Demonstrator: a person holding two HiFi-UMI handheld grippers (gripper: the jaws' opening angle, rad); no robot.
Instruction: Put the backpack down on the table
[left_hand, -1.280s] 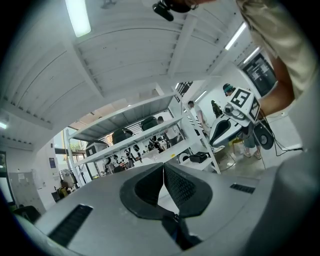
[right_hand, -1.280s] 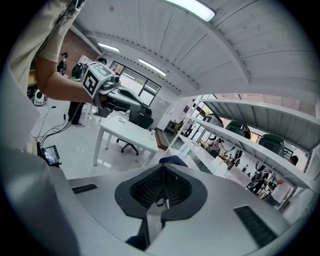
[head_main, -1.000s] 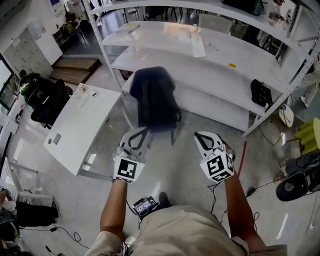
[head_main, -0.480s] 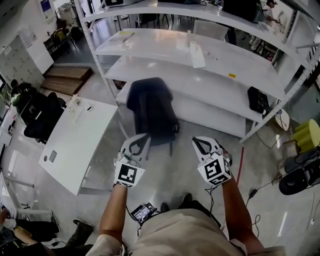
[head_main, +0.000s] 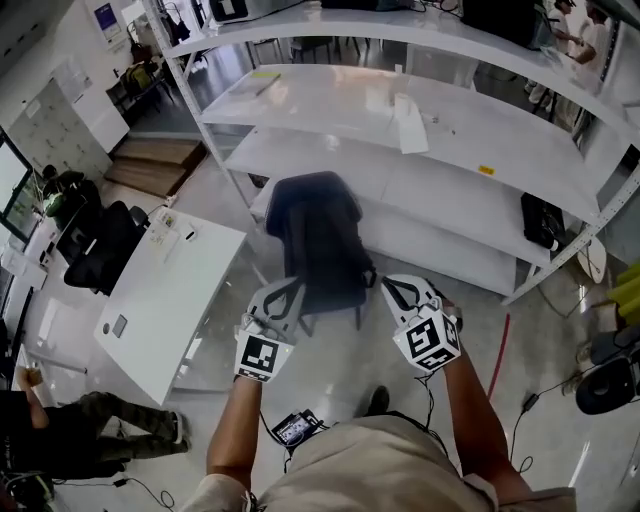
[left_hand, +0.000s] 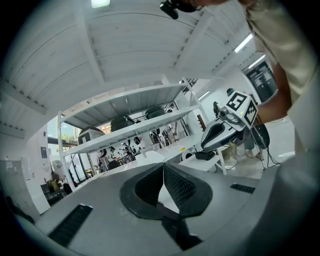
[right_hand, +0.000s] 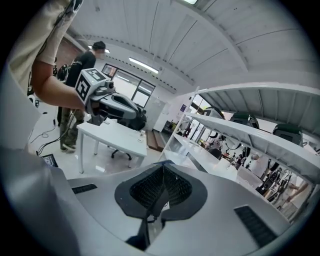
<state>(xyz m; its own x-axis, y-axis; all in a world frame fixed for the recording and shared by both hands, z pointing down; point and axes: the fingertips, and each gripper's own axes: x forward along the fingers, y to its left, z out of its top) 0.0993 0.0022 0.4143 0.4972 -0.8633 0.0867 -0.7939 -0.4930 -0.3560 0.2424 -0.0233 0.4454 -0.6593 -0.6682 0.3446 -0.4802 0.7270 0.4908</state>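
Head view: dark navy backpack (head_main: 315, 235) hangs pinched by left gripper (head_main: 284, 291) and right gripper (head_main: 397, 288).

White shelving (head_main: 330, 100) rises over glossy grey floor (head_main: 340, 365).

A tall white shelving rack (head_main: 320, 100) spans the top of the head view. A sheet of paper (head_main: 408, 110) lies on one of its broad shelves, with a small yellow label (head_main: 486, 170) showing just below and right of the paper. A black bag (head_main: 545, 222) sits on a lower shelf at the rack's right end. Left of the rack are wooden steps (head_main: 150, 165) and a black office chair (head_main: 100, 250). Below the rack's right end, a red line (head_main: 497, 355) marks the glossy grey floor (head_main: 340, 365). Well away from the rack, at bottom left, a person in dark clothes (head_main: 70, 445) is partly visible.
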